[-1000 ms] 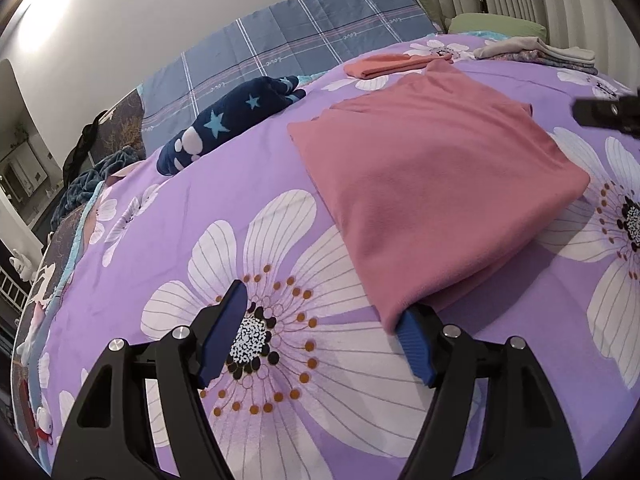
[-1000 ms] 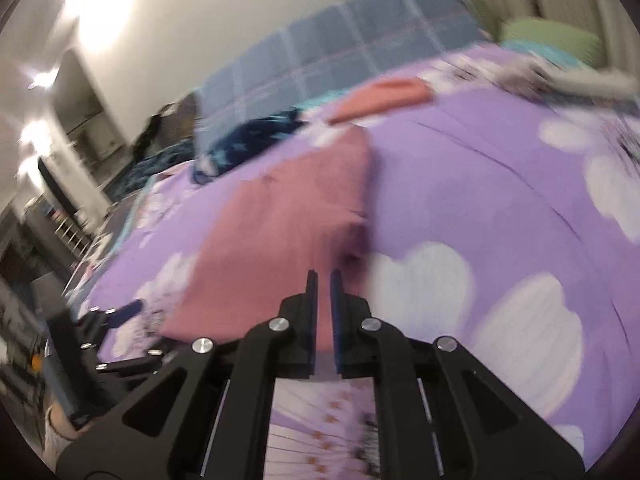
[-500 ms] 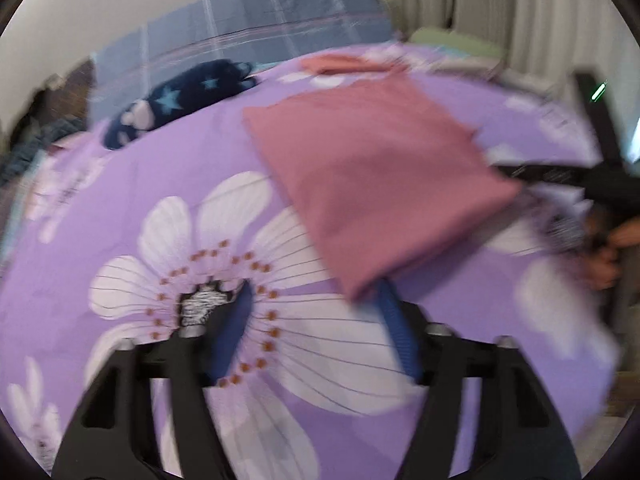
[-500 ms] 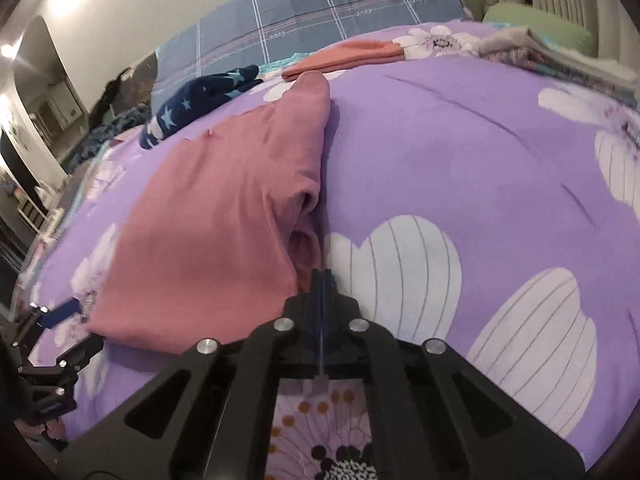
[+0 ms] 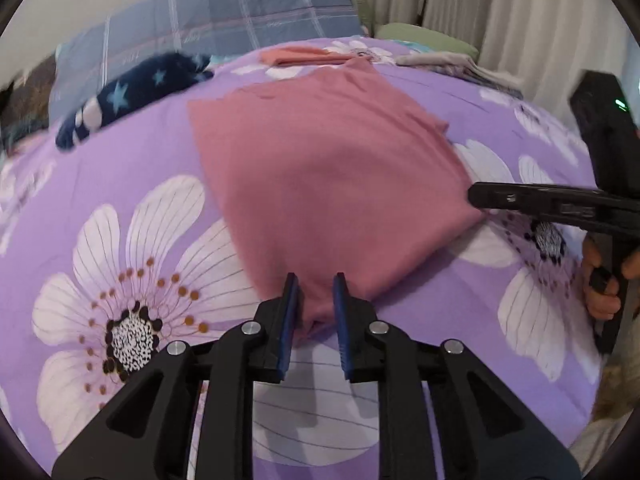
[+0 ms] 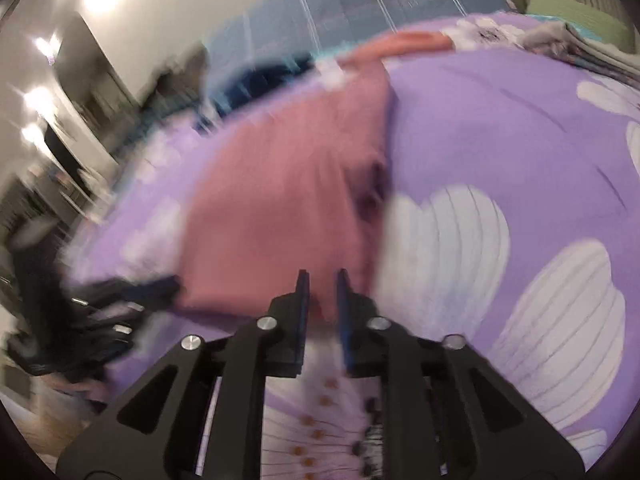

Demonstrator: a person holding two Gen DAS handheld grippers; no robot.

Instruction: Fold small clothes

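A pink garment lies folded flat on the purple flowered bedspread. My left gripper has its jaws narrowly apart around the garment's near corner, which bunches between the blue pads. My right gripper also has its jaws narrowly apart around the garment's other near corner; that view is blurred. The right gripper also shows in the left wrist view, at the garment's right corner.
A navy star-patterned garment lies at the back left. An orange folded cloth and a pile of grey clothes lie at the back. A blue plaid pillow and curtains stand behind the bed.
My left gripper has moved right onto the garment's near corner and its jaws have narrowed around it. My right gripper, shut before, has opened slightly at the other corner.
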